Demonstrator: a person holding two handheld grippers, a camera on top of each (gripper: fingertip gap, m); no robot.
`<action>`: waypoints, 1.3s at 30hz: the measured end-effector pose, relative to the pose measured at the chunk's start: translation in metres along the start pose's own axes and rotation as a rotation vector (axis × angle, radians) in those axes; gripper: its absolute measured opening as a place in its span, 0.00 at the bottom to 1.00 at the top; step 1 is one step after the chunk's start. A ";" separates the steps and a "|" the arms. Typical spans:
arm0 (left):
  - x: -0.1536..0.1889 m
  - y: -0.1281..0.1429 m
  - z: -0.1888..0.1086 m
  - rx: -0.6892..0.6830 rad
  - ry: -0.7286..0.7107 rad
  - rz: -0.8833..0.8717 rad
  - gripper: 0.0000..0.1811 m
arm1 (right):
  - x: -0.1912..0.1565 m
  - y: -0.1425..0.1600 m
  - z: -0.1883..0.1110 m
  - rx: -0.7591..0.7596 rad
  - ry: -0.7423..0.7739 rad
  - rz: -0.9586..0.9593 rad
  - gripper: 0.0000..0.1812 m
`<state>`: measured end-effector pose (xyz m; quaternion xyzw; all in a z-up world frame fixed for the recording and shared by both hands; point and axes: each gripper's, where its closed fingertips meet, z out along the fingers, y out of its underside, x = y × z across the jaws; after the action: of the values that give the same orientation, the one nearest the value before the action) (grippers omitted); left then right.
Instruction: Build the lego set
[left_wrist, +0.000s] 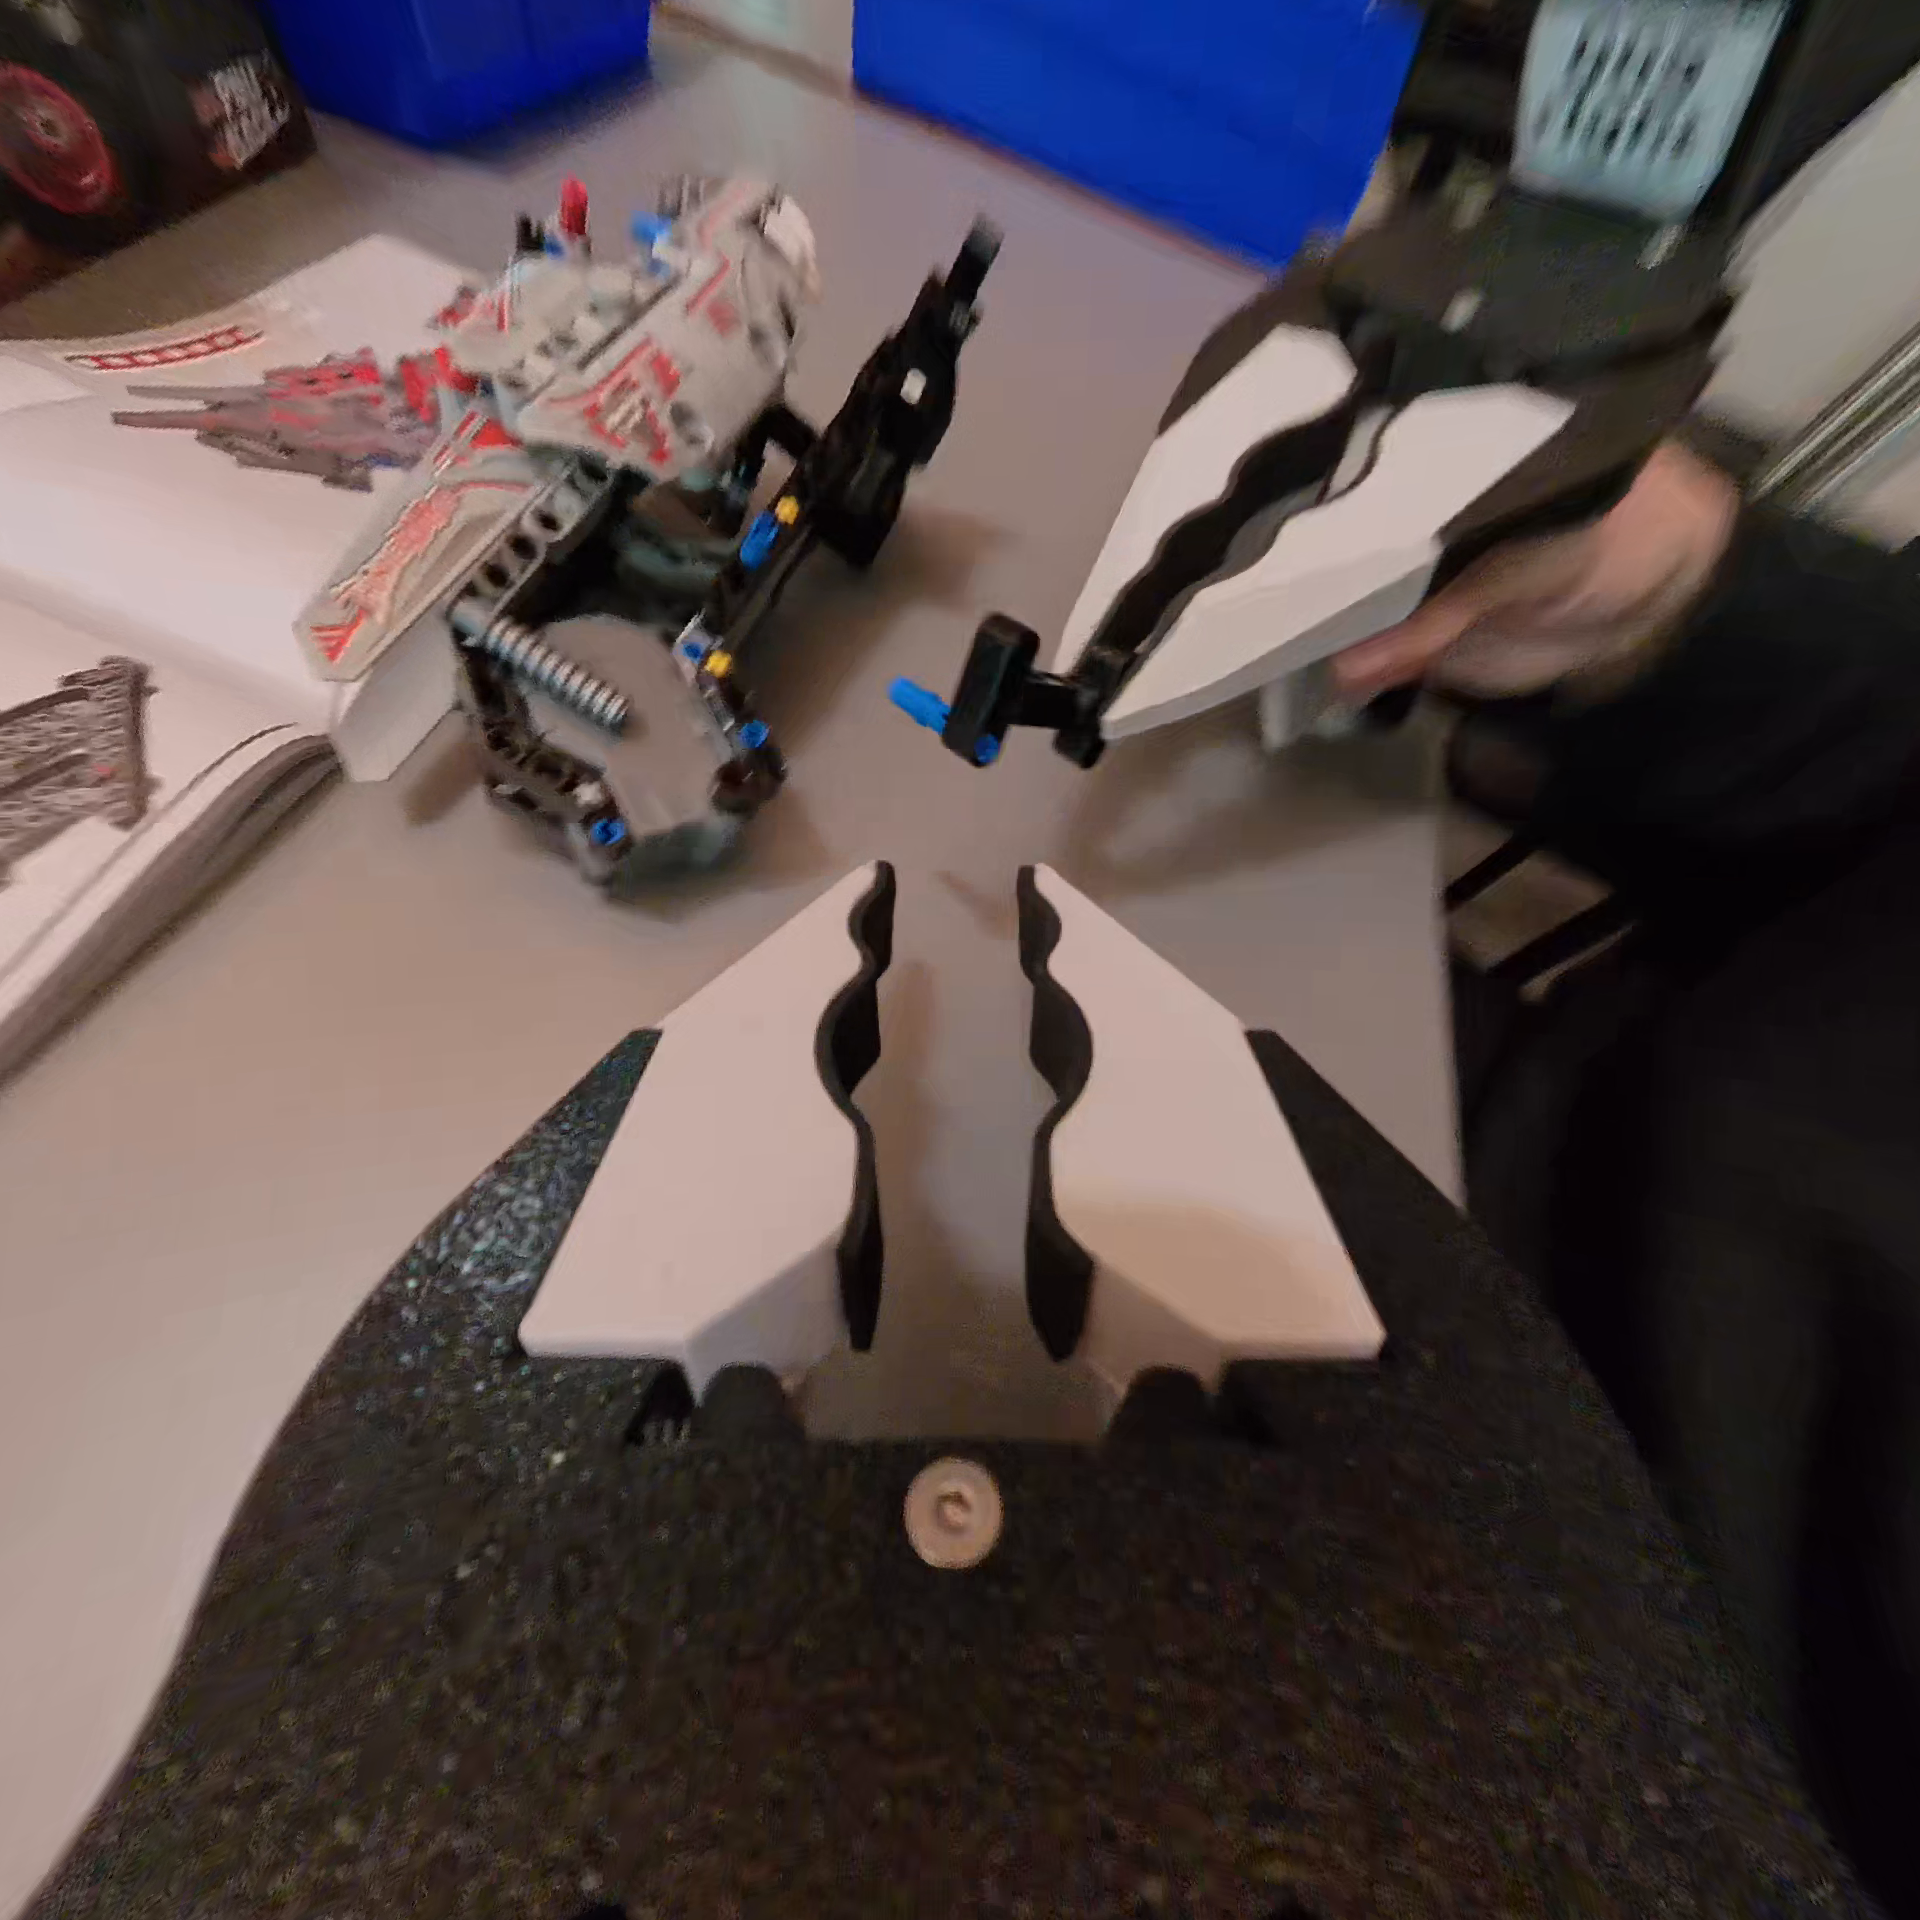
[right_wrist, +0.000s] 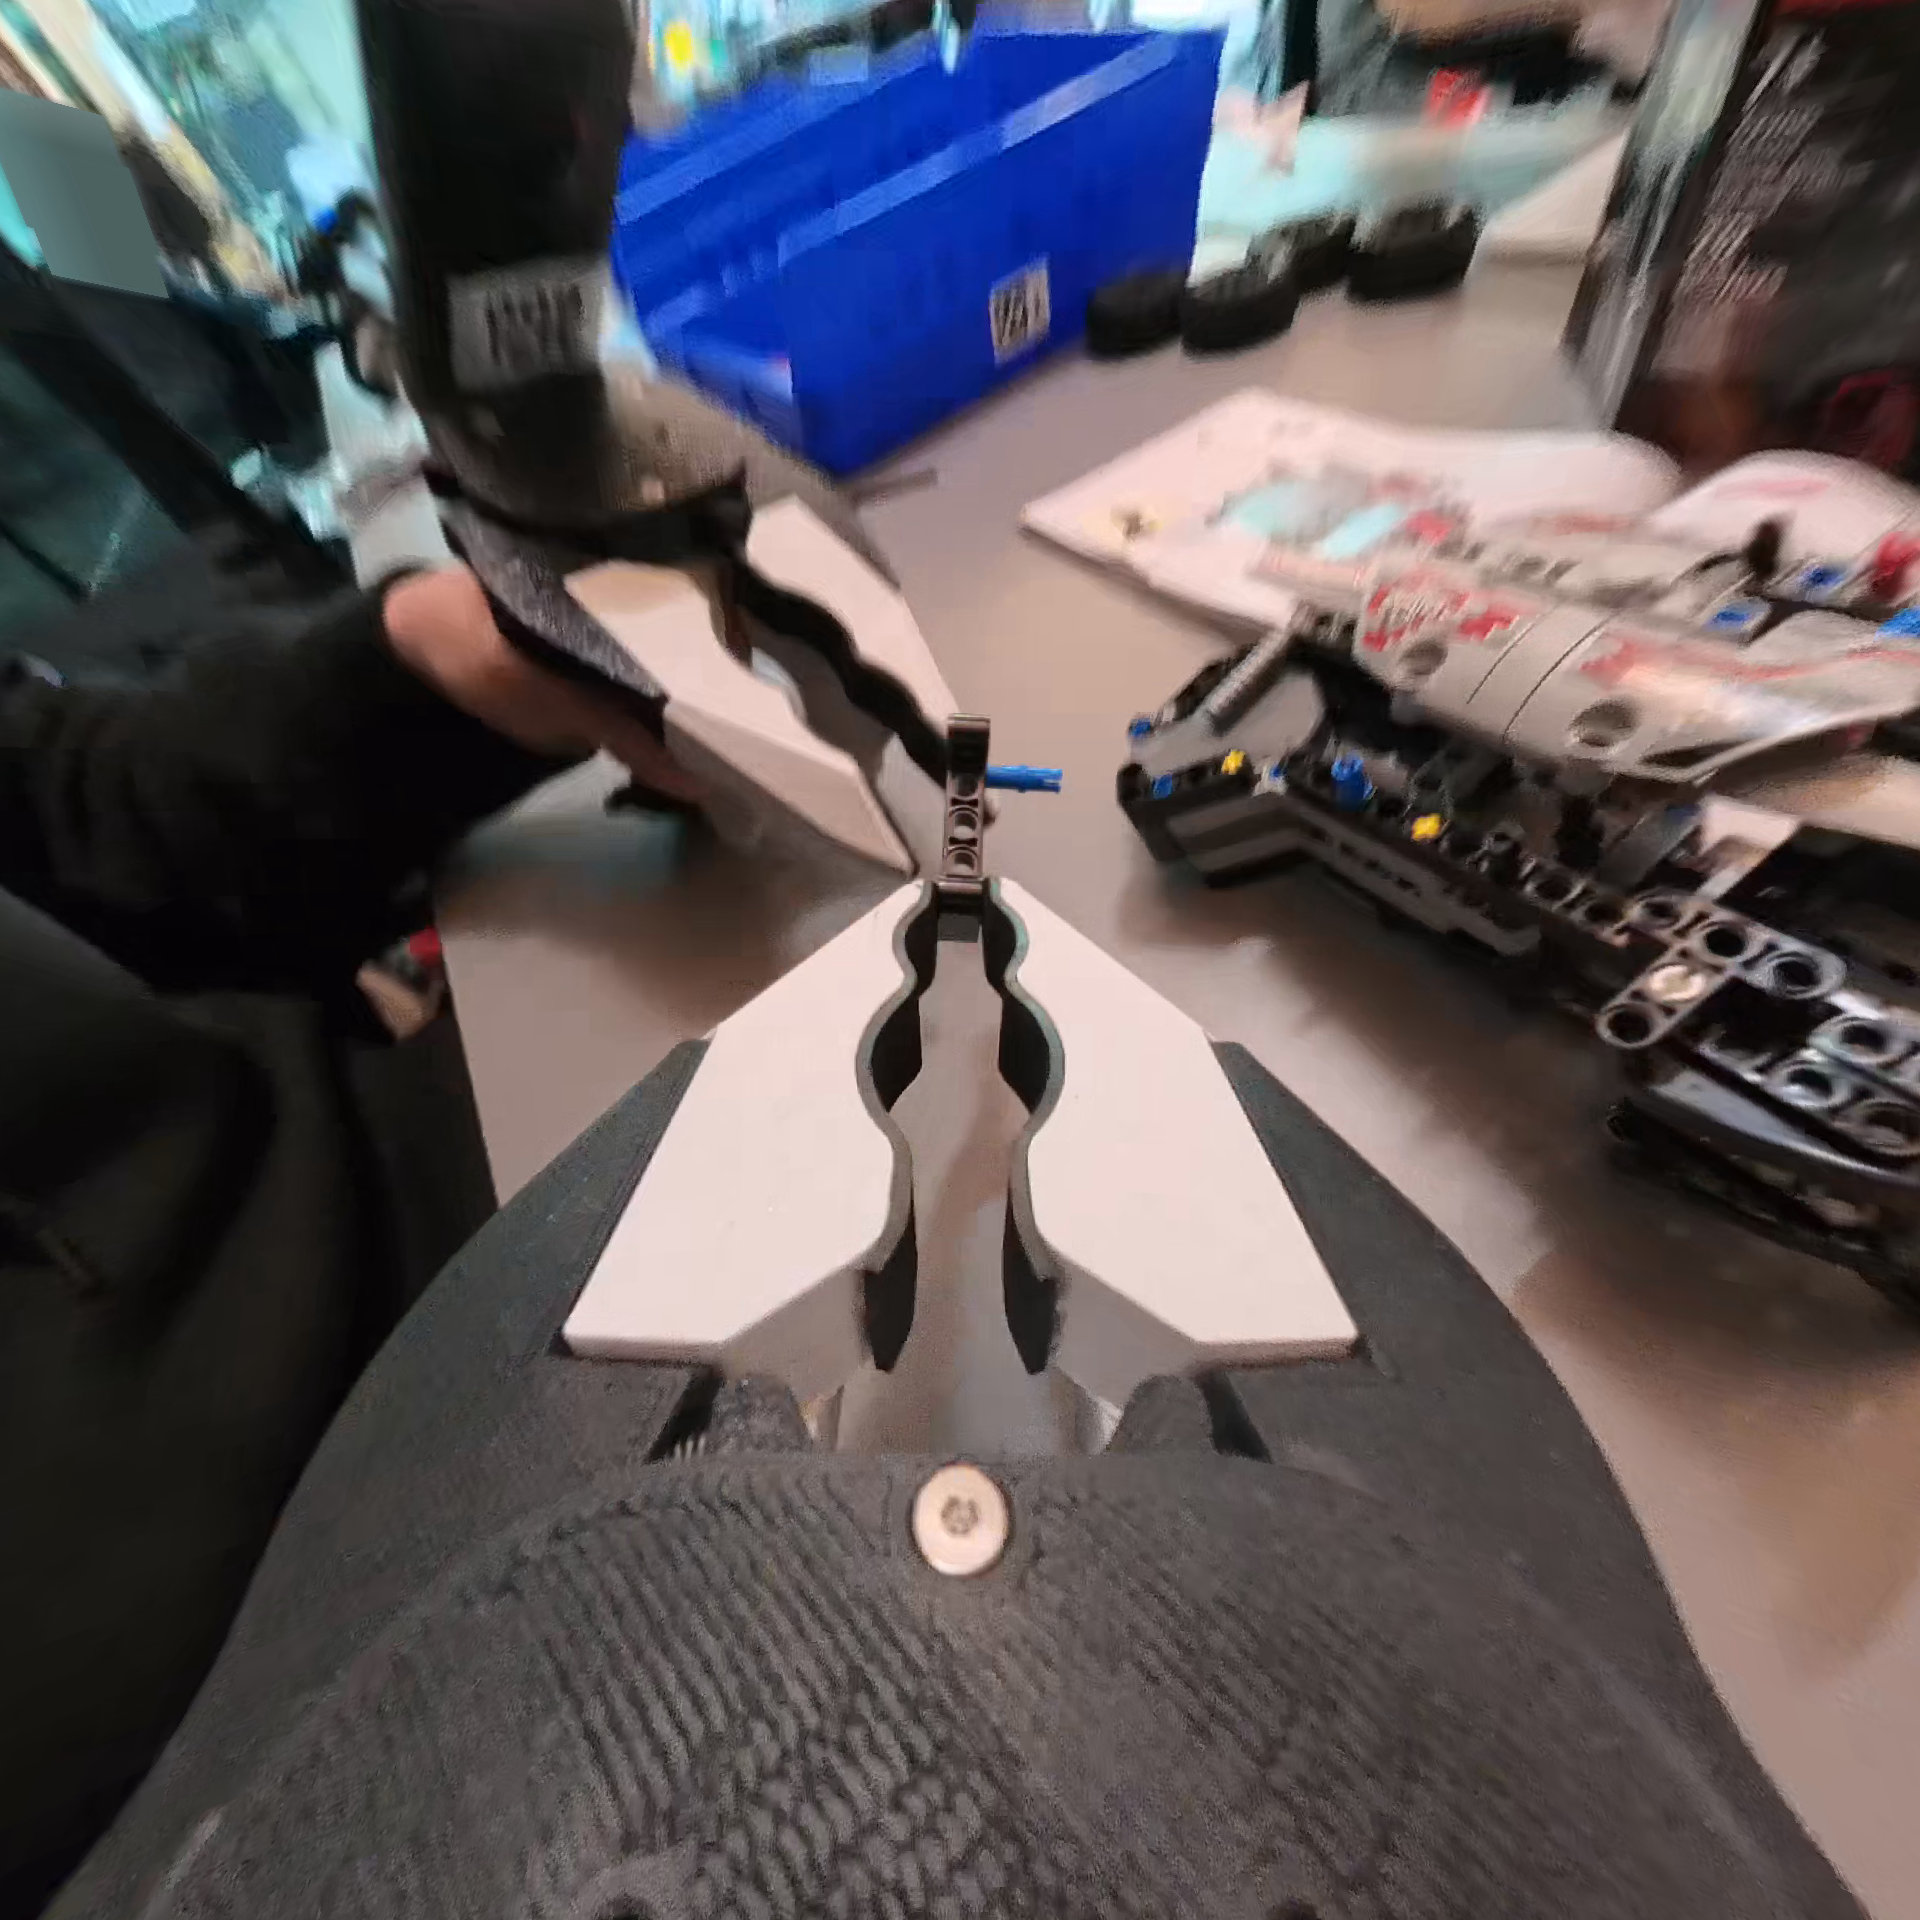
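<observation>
In my left wrist view, the open instruction booklet occupies the left edge of the frame on the grey table. Right of it, centre-left, stands the partly built lego model, grey and red panels above a black frame, one edge resting on the booklet. At lower centre, my left gripper has its jaws parted with nothing between them, above bare table. At centre-right, my right gripper clamps a small black beam piece at its tips; a blue pin projects from the beam toward the model, well short of it.

In my right wrist view, the beam stands upright at frame centre, pinched at its base. The model lies in the right half. Blue bins sit at upper centre.
</observation>
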<state>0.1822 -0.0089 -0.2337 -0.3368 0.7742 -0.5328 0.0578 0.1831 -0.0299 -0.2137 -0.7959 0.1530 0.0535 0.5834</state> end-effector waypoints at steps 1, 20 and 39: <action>0.009 -0.009 -0.001 0.065 0.050 -0.050 0.13 | -0.002 -0.010 -0.003 0.069 0.015 -0.014 0.04; 0.020 -0.035 -0.006 0.320 0.053 -0.175 0.12 | -0.005 -0.022 -0.012 0.199 0.143 -0.158 0.04; 0.015 -0.047 -0.010 0.281 0.014 0.048 0.12 | -0.001 -0.029 -0.015 0.295 -0.020 0.170 0.04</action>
<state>0.1879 -0.0192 -0.1849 -0.3032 0.7002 -0.6367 0.1118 0.1894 -0.0360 -0.1821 -0.6852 0.2201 0.0872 0.6889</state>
